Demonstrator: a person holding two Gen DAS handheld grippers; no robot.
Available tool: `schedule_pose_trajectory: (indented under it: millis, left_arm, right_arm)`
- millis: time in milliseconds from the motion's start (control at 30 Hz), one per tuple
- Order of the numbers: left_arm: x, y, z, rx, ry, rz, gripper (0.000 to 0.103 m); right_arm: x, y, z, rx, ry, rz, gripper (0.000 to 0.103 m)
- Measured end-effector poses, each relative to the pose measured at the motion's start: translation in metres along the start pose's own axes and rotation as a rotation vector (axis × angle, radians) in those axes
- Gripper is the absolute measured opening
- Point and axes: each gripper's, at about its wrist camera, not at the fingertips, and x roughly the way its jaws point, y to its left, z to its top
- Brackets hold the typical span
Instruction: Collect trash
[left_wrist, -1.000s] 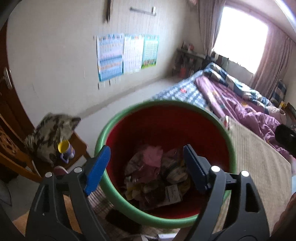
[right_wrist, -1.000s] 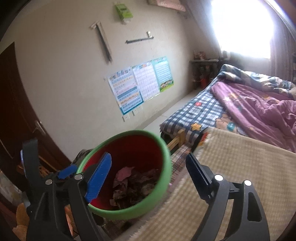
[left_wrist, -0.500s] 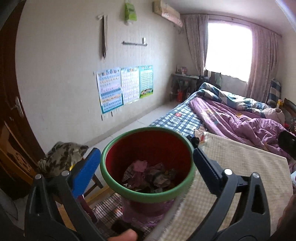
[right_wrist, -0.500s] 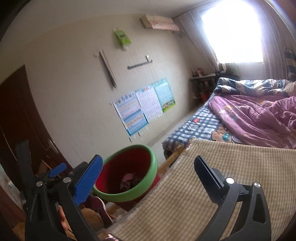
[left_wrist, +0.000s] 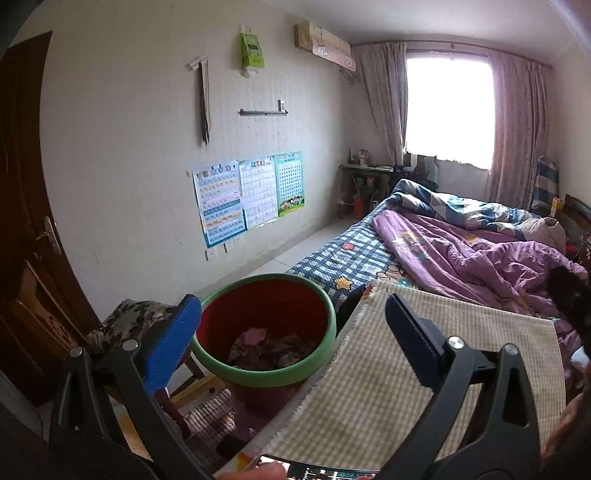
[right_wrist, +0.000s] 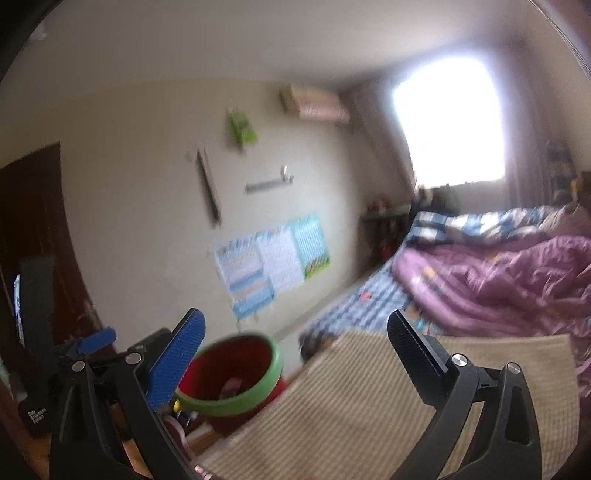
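Note:
A red trash bin with a green rim stands on the floor beside the bed, holding crumpled pink and brown trash. It also shows blurred in the right wrist view. My left gripper is open and empty, held back from and above the bin. My right gripper is open and empty, raised above the beige checked cloth. The left gripper's body shows at the left of the right wrist view.
A bed with a purple quilt and blue checked sheet fills the right. The beige cloth lies in front. A chair with a patterned cushion stands left of the bin. A dark door is at far left.
Both grippers have pulled back and tilted up from the bin, which now looks smaller and lower in both views. Both stayed open and empty.

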Motion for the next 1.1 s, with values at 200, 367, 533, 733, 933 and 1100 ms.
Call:
schedule_pose_trajectory:
  millis: [200, 367, 533, 733, 933, 1100]
  left_arm:
    - [-0.017, -0.016, 0.001, -0.009, -0.038, -0.075, 0.098]
    - [-0.019, -0.026, 0.0, -0.009, -0.023, -0.119, 0.098]
    - [-0.017, -0.035, -0.001, 0.004, -0.006, -0.137, 0.098]
    - [-0.018, -0.04, -0.004, 0.012, 0.008, -0.146, 0.098]
    - [-0.014, -0.042, -0.006, 0.019, 0.019, -0.148, 0.098]
    - [-0.012, -0.044, -0.007, 0.021, 0.031, -0.152, 0.098]
  right_arm:
    - [-0.014, -0.017, 0.005, 0.034, 0.017, -0.067, 0.096]
    - [-0.021, -0.03, 0.006, 0.049, 0.021, -0.107, 0.096]
    - [-0.025, -0.036, 0.001, 0.061, 0.034, -0.13, 0.096]
    - [-0.024, -0.039, -0.003, 0.066, 0.05, -0.14, 0.096]
    - [-0.021, -0.044, -0.005, 0.074, 0.062, -0.145, 0.096]
    - [-0.021, -0.049, -0.006, 0.079, 0.069, -0.152, 0.096]
